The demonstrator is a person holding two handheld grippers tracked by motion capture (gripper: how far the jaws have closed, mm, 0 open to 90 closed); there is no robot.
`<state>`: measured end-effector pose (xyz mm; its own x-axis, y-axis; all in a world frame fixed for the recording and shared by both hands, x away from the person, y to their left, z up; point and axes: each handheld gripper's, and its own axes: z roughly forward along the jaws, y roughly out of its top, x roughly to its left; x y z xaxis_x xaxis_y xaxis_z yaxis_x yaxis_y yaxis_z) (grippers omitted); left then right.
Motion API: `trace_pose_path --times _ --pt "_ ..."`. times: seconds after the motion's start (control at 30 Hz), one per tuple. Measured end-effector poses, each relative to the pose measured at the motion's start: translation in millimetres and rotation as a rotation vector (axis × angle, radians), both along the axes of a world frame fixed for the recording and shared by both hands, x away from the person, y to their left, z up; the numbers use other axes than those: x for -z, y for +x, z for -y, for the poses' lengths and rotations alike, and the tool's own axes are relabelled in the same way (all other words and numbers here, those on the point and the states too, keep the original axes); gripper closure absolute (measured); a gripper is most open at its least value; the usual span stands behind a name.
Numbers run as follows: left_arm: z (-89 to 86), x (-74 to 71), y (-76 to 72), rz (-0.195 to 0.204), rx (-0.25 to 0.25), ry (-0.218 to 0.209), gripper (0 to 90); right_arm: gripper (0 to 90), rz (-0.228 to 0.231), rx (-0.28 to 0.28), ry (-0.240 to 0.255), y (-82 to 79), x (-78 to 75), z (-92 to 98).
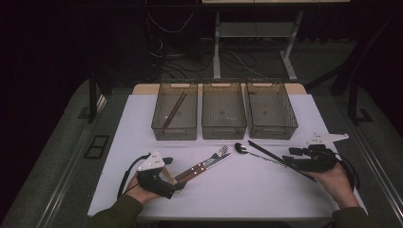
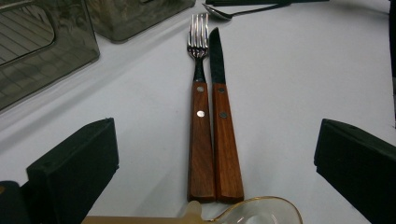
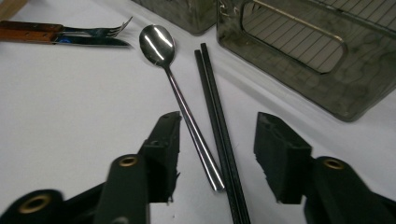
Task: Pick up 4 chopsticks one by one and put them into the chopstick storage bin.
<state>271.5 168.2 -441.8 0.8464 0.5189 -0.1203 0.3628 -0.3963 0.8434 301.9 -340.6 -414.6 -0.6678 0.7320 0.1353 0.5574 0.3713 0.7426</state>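
Left gripper (image 2: 215, 163) jaws spread wide, sitting at the handle ends of the wood-handled fork (image 2: 200, 116) and knife (image 2: 223, 126), which lie side by side touching on the white table (image 1: 237, 190). Right gripper (image 3: 217, 149) also spread, straddling the spoon (image 3: 180, 98) handle and black chopsticks (image 3: 217, 116), nothing pinched; three smoky bins (image 1: 224, 114) behind, left one holding brown chopsticks (image 1: 174, 110)

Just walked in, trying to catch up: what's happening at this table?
A person holds a gripper in each hand over cutlery on a white table. The left gripper is open around the fork and knife handles; the right gripper is open around the spoon and black chopsticks. Neither grips yet.
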Motion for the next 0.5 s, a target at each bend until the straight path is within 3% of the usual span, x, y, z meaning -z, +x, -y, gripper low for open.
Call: trace_pose_path --times 0.23,0.5 --pt "0.1 -0.7 0.1 0.002 -0.001 -0.003 0.0 71.4 -0.012 -0.020 -0.039 11.5 4.5 -0.7" --pt "-2.3 -3.2 -0.4 0.013 -0.011 -0.006 0.0 78.2 -0.035 -0.031 -0.093 18.3 11.6 1.3"
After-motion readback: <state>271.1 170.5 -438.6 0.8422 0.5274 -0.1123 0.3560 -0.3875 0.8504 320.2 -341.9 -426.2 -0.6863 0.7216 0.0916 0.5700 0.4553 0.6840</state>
